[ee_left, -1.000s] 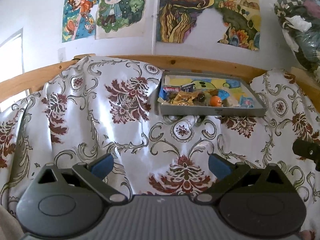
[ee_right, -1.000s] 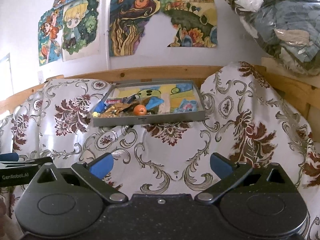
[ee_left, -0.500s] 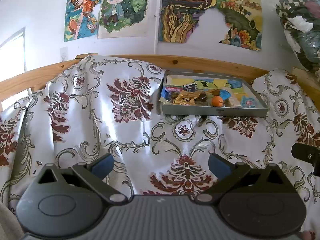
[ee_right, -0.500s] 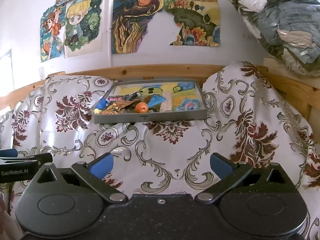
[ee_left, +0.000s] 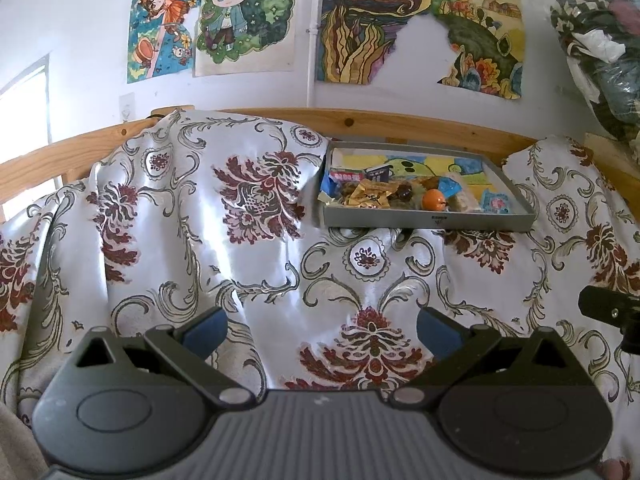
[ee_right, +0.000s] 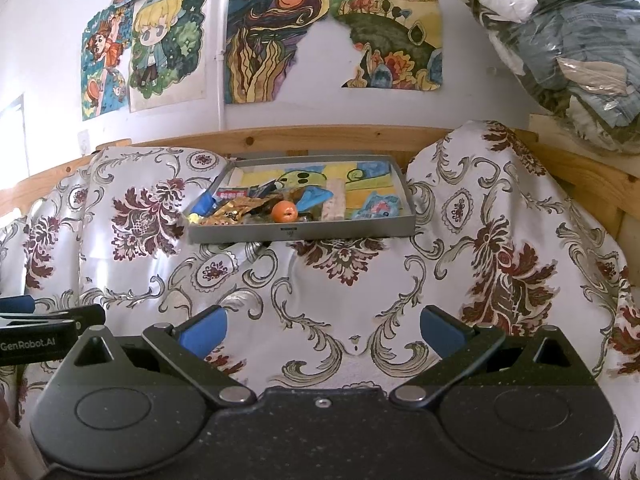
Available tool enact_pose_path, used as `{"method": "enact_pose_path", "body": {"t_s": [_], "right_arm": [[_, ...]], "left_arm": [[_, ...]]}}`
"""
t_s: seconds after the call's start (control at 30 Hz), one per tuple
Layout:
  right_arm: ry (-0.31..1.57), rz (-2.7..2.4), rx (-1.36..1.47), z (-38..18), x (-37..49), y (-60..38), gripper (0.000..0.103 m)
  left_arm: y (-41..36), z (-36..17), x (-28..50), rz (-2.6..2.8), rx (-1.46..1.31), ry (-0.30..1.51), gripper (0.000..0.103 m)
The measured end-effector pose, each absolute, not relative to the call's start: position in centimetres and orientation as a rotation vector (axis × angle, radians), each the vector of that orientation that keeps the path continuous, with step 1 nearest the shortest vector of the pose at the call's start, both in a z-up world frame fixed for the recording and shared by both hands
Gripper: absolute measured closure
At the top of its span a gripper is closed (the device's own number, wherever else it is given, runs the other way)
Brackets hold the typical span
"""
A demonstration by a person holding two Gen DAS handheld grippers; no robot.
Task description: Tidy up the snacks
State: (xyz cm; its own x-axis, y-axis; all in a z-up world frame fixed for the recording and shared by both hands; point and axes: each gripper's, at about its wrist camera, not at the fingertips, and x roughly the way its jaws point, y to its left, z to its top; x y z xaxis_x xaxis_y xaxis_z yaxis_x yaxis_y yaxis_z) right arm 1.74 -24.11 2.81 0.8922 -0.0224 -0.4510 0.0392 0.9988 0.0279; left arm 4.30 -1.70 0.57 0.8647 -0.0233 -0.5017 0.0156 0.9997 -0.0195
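Observation:
A shallow grey tray [ee_left: 428, 221] [ee_right: 304, 233] rests on the floral cloth at the far side, under the wooden rail. Several wrapped snacks are piled in its left half, among them a gold packet [ee_left: 370, 196] [ee_right: 236, 210] and a small orange ball [ee_left: 434, 199] [ee_right: 284, 211]. A pale bar [ee_right: 335, 200] and a blue packet [ee_right: 378, 208] lie toward its right. My left gripper [ee_left: 322, 328] hangs open well short of the tray, nothing between its blue pads. My right gripper [ee_right: 323, 330] is likewise open with nothing in it, also short of the tray.
A white cloth with dark red flowers [ee_left: 200, 240] [ee_right: 500, 260] drapes over humps on both sides of the tray. A wooden rail [ee_left: 400, 124] and a wall with posters lie behind. A plastic-wrapped bundle [ee_right: 568, 48] sits at upper right. The left gripper's side [ee_right: 36, 328] shows at the right wrist view's left edge.
Both grippers have drifted slightly, so the tray sits a little lower and farther right in each view. Both stay open with nothing held.

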Motion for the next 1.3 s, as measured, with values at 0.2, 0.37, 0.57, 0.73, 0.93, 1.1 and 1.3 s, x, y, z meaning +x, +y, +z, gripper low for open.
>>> {"method": "enact_pose_path", "body": {"t_s": [0.2, 0.37, 0.57, 0.73, 0.93, 1.1, 1.3], "right_arm": [[0.468, -0.031, 0.036, 2.81, 1.75, -24.12, 0.001], [0.468, -0.032, 0.036, 2.82, 1.74, -24.09, 0.001], [0.469, -0.032, 0.035, 2.81, 1.75, -24.06, 0.001], [0.47, -0.032, 0.035, 2.8, 1.76, -24.03, 0.001], [0.472, -0.031, 0.034, 2.69, 1.77, -24.04, 0.001], [0.472, -0.031, 0.034, 2.74, 1.79, -24.03, 0.001], [0.473, -0.031, 0.033, 2.74, 1.8, -24.02, 0.001]], "left_arm": [[-1.69, 0.5, 4.32, -0.02, -0.015, 0.529, 0.0], [-1.65, 0.41, 4.27, -0.016, -0.016, 0.531, 0.0], [-1.61, 0.4, 4.26, -0.016, -0.015, 0.533, 0.0], [-1.65, 0.4, 4.22, -0.018, -0.015, 0.532, 0.0], [-1.68, 0.4, 4.21, -0.019, -0.017, 0.532, 0.0], [-1.67, 0.47, 4.2, -0.022, -0.022, 0.538, 0.0], [-1.78, 0.57, 4.24, -0.025, -0.023, 0.541, 0.0]]}}
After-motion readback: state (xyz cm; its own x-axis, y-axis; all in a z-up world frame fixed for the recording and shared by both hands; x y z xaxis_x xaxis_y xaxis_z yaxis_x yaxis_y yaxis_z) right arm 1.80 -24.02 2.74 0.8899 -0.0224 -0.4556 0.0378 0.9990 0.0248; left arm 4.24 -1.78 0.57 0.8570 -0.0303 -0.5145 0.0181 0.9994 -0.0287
